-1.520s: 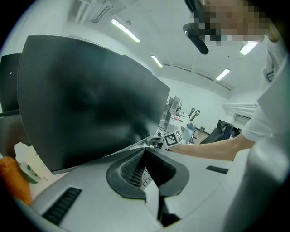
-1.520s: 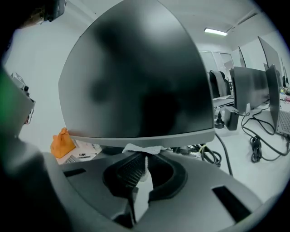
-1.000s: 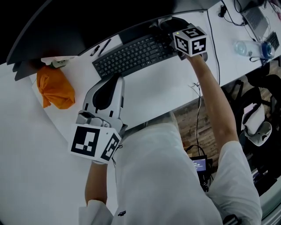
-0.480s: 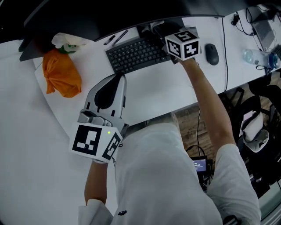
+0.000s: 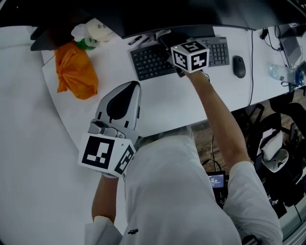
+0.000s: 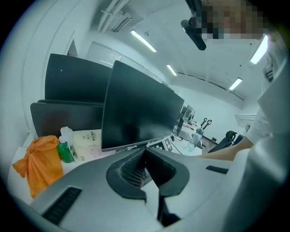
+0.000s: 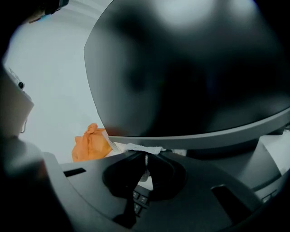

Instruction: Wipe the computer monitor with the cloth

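The dark monitor [image 5: 158,12] spans the top of the head view and fills the right gripper view [image 7: 190,68]. My right gripper [image 7: 146,159] is shut on a thin white cloth [image 7: 144,148], which lies against the monitor's lower edge. In the head view that gripper [image 5: 168,38] reaches over the black keyboard [image 5: 150,61] with its tips under the screen. My left gripper [image 5: 133,88] rests low over the white desk [image 5: 181,103], shut with nothing between its jaws [image 6: 146,153]. An orange cloth [image 5: 74,72] lies crumpled at the left of the desk.
A green spray bottle [image 5: 86,43] and a white tissue pack [image 5: 95,29] stand behind the orange cloth. A mouse [image 5: 239,66] sits right of the keyboard. More dark screens [image 6: 72,86] stand at the left. A chair and bags [image 5: 277,148] lie beyond the desk's edge.
My right gripper has moved left along the monitor's lower edge, from the keyboard's right end toward its middle. The head view has swung with it. The left gripper has stayed in place.
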Demonstrator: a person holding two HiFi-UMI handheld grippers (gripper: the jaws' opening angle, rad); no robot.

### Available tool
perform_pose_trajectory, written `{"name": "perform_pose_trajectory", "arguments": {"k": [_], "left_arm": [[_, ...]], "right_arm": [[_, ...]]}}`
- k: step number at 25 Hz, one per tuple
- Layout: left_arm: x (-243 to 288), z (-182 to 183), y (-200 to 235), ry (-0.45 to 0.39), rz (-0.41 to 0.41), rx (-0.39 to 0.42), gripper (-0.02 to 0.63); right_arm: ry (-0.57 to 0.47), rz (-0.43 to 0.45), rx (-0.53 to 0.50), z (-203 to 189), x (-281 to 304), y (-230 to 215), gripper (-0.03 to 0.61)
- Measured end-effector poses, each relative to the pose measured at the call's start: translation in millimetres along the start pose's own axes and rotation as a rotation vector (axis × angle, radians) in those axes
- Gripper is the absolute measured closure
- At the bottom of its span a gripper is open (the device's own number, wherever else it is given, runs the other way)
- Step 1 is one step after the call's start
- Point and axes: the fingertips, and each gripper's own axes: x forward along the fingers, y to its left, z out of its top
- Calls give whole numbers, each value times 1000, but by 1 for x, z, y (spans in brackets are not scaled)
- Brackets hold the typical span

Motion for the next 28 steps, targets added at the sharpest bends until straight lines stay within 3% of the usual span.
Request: {"name": "perform_pose_trajectory", "arguments": {"k": [4,12,22,28], "left_arm": [[-13,-2,14,-11,12,-24,595],[-35,-5,40,-34,42,-51,595],[-61,-4,69,-67,76,-76,595],[-71,1,77,-101,77,-91,595]], "right_arm": [[5,-1,-38,-2,19,29,560],[-1,18,17,-5,54,75,560],[-96,44,206,6,78,124,560],[-233,-60,346,44,65,130,561]]}}
